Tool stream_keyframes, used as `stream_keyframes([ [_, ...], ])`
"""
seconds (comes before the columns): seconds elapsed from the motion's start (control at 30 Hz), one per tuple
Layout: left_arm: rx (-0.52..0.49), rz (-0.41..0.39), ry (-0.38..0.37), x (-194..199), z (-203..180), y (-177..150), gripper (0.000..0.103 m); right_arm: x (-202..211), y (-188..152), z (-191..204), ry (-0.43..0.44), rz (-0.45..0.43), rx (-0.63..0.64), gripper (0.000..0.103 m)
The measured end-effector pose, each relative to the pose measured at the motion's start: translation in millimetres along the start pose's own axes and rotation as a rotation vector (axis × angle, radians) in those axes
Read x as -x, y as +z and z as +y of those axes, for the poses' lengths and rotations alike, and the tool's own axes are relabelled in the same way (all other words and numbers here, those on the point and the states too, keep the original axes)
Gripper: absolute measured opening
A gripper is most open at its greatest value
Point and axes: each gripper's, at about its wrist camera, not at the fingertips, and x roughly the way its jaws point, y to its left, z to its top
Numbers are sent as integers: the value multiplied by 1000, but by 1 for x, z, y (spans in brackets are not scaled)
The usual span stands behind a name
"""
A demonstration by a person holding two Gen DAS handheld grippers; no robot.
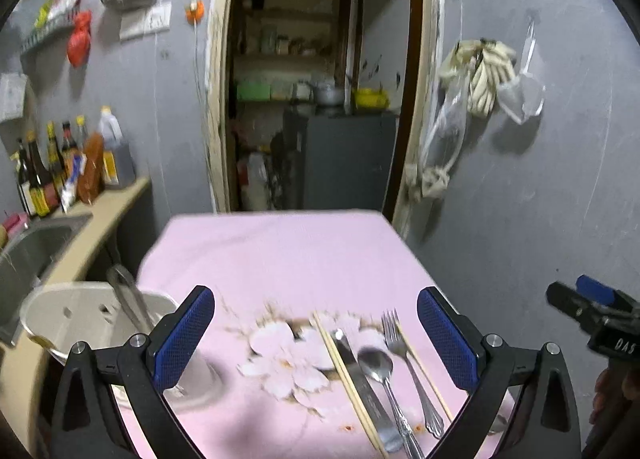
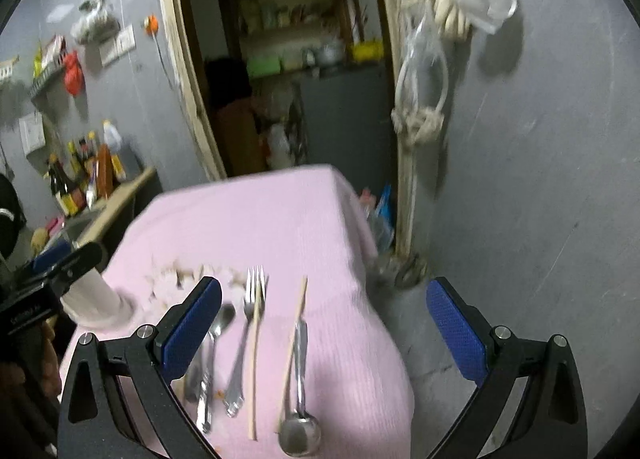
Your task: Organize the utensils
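Left wrist view shows my left gripper [image 1: 316, 339] with its blue-padded jaws spread wide and nothing between them, hanging above the pink tablecloth [image 1: 280, 255]. Through the gap, at lower centre of the frame, the utensils lie side by side on the cloth: a wooden chopstick [image 1: 346, 377], a table knife [image 1: 362, 379] just beside it, a spoon [image 1: 376, 365] bowl-up, then a fork [image 1: 400, 351] with a second chopstick [image 1: 424, 373] along its right side. At lower left a white utensil holder [image 1: 76, 315] stands at the table's edge with metal tongs [image 1: 128, 299] leaning in it. My right gripper [image 1: 592, 311] shows at the right edge of this frame.

Right wrist view — the right gripper [image 2: 324, 323] is likewise wide open and empty, its left pad over the cloth and its right pad out past the table's edge, above the grey floor [image 2: 436, 395]. Below it I see the spoon [image 2: 218, 327] and knife partly hidden behind the left finger, the fork [image 2: 244, 339], a chopstick [image 2: 256, 363] touching the fork's tines, and further right another chopstick [image 2: 294, 343] lying against a ladle-like spoon [image 2: 300, 431] with its round bowl at the bottom of the frame. The white holder [image 2: 96, 303] sits at left, partly behind the left gripper [image 2: 52, 271]. Both frames are blurred.
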Motion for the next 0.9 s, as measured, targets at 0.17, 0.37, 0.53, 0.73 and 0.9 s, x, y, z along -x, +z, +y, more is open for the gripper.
stream_keyframes([
  [0.17, 12, 78, -9, -33, -4, -19, 102, -38, -24, -5, 52, 92, -4, 99],
  [0.37, 33, 164, -28, -69, 1, -40, 93, -77, -43, -5, 122, 183, -3, 56],
  [0.53, 68, 256, -60, -97, 8, -54, 73, -101, -55, 2, 161, 249, 16, 33],
  [0.73, 111, 380, -142, -124, 12, -64, 39, -108, -60, 4, 184, 268, 16, 28],
  [0.9, 147, 419, -173, -133, 15, -71, 21, -109, -57, 4, 215, 274, 11, 19],
])
